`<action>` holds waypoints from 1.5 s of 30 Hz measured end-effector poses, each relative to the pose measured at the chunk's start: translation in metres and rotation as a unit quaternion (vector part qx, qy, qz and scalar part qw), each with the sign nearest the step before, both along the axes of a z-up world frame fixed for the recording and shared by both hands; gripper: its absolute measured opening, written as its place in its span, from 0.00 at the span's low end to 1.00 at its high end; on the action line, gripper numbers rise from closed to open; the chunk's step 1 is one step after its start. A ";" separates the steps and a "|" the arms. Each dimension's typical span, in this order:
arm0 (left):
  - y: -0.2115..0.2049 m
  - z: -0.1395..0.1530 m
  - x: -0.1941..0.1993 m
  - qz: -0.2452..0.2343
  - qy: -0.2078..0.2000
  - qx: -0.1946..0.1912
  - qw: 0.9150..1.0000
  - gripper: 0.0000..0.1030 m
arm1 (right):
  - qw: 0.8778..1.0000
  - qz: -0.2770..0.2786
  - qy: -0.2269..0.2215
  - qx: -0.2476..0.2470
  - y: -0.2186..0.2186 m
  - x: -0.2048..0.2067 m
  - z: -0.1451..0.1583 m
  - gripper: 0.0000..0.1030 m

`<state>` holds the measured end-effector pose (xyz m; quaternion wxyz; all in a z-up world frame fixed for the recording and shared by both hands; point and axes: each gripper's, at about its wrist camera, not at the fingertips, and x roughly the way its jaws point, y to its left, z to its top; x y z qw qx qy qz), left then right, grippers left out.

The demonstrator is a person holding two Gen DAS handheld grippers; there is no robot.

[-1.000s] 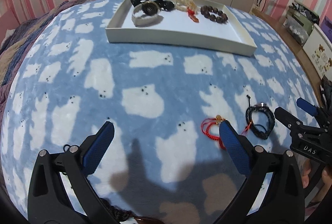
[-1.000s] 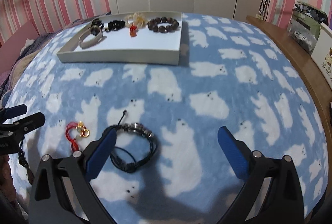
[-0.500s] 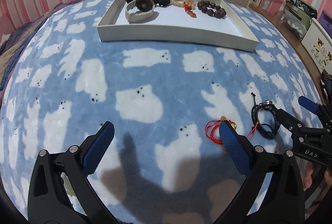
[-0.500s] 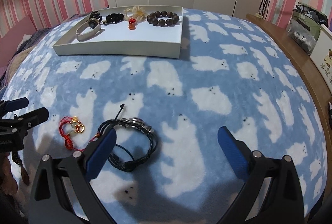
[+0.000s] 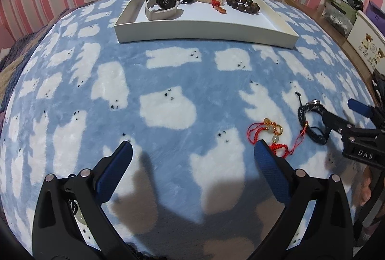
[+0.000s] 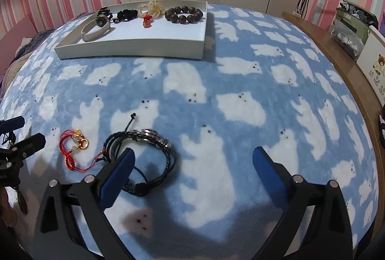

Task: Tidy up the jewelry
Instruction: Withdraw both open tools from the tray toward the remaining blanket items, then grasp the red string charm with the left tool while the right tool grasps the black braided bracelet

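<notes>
Both your left tongs (image 5: 191,148) and right tongs (image 6: 192,154) gape wide, empty. The black braided leather bracelet (image 6: 144,159) touches the red cord bracelet (image 6: 74,149) on the bed; lifting either may drag the other.

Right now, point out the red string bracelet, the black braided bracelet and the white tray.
red string bracelet (image 6: 72,151), right wrist view, on its red cord.
black braided bracelet (image 6: 166,161), right wrist view, on its braided band.
white tray (image 5: 204,30), left wrist view, on its near wall.
</notes>
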<state>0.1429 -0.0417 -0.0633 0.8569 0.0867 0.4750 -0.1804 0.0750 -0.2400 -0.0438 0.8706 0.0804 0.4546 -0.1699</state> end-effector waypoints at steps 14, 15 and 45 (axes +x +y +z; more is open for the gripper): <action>0.002 -0.006 0.002 -0.015 -0.005 0.042 0.999 0.97 | 1.000 -0.002 0.016 -0.003 0.004 0.002 -0.005 0.95; 0.002 -0.006 0.002 -0.017 -0.005 0.043 0.999 0.97 | 1.000 -0.003 0.017 -0.002 0.004 0.002 -0.006 0.95; -0.013 -0.015 0.019 -0.035 0.020 0.040 0.998 0.97 | 0.999 0.013 0.031 0.008 0.005 0.010 -0.013 0.73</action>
